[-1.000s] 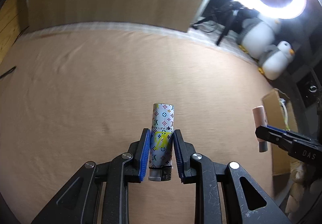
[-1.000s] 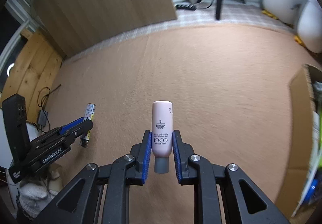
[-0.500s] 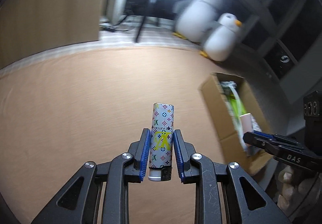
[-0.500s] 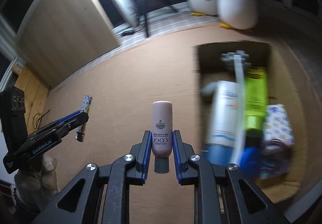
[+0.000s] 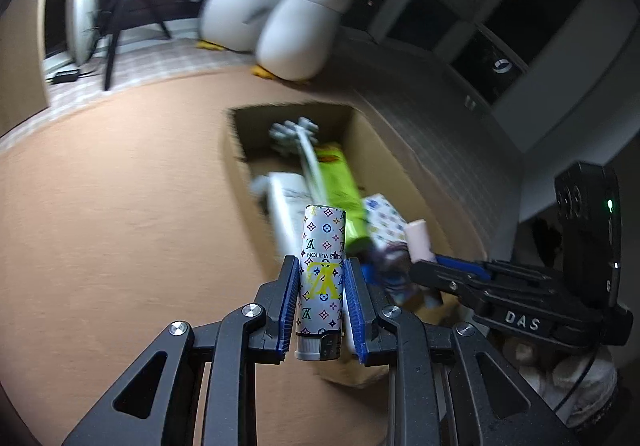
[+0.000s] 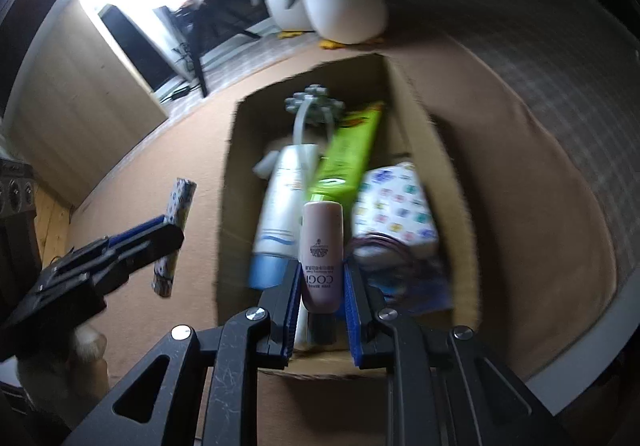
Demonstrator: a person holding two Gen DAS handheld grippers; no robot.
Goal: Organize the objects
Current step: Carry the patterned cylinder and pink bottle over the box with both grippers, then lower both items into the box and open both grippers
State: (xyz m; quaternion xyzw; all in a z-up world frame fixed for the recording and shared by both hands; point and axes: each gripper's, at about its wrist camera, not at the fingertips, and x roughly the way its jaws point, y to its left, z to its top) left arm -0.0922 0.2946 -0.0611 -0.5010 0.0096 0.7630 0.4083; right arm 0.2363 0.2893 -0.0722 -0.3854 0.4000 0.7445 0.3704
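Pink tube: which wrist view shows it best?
The right wrist view: the pink tube stands centred between the right gripper fingers, label readable, over the cardboard box. The left wrist view shows only its pale tip at the right, blurred, the rest hidden by the gripper.

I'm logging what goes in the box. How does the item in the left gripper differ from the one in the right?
The patterned lighter is white with coloured monogram print; the pink tube is plain pink with small print. The lighter ends in a metal top, the tube in a grey cap. Both are clamped upside down.
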